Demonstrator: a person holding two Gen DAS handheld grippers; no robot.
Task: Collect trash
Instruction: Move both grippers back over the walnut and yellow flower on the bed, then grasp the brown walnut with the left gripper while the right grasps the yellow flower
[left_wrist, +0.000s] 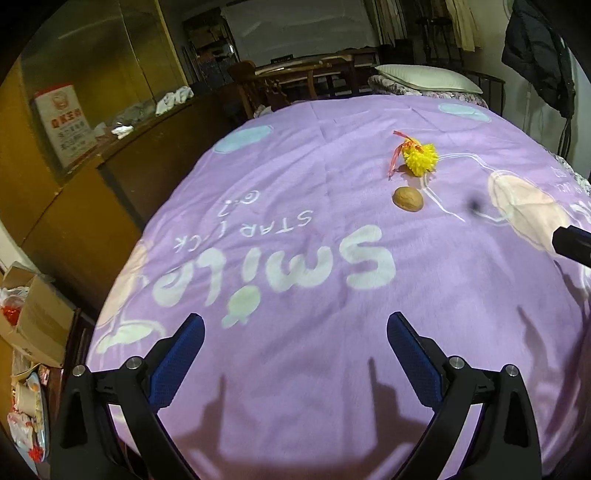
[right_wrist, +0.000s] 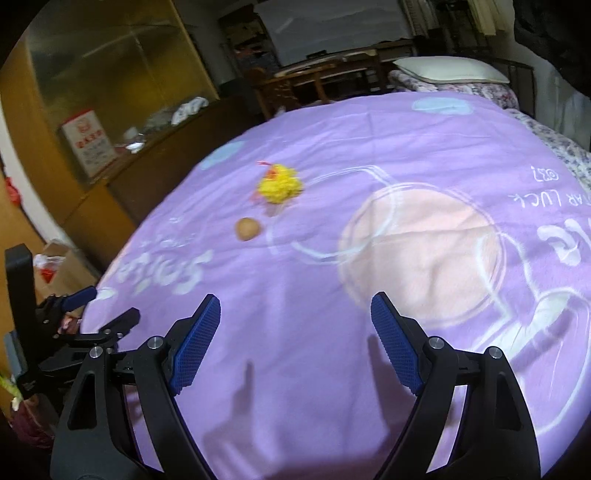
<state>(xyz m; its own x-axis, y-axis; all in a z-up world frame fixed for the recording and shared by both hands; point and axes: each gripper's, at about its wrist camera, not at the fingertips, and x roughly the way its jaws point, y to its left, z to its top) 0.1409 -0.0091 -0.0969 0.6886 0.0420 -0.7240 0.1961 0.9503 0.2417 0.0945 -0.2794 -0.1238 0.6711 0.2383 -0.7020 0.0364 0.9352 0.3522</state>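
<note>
A yellow crumpled wad with a red ribbon (left_wrist: 419, 157) lies on the purple blanket (left_wrist: 295, 184), far ahead and to the right. A brown walnut (left_wrist: 408, 199) lies just in front of it. In the right wrist view the wad (right_wrist: 280, 186) and the walnut (right_wrist: 247, 229) lie ahead and to the left. My left gripper (left_wrist: 295, 325) is open and empty over the near part of the blanket. My right gripper (right_wrist: 295, 306) is open and empty too. The left gripper (right_wrist: 88, 306) shows at the left edge of the right wrist view.
A wooden cabinet with glass doors (left_wrist: 92, 110) stands along the left. A cardboard box with clutter (left_wrist: 33, 317) sits on the floor at the lower left. A pillow (left_wrist: 424, 77) and dark furniture (left_wrist: 306, 74) lie beyond the blanket. A dark coat (left_wrist: 539, 55) hangs at the right.
</note>
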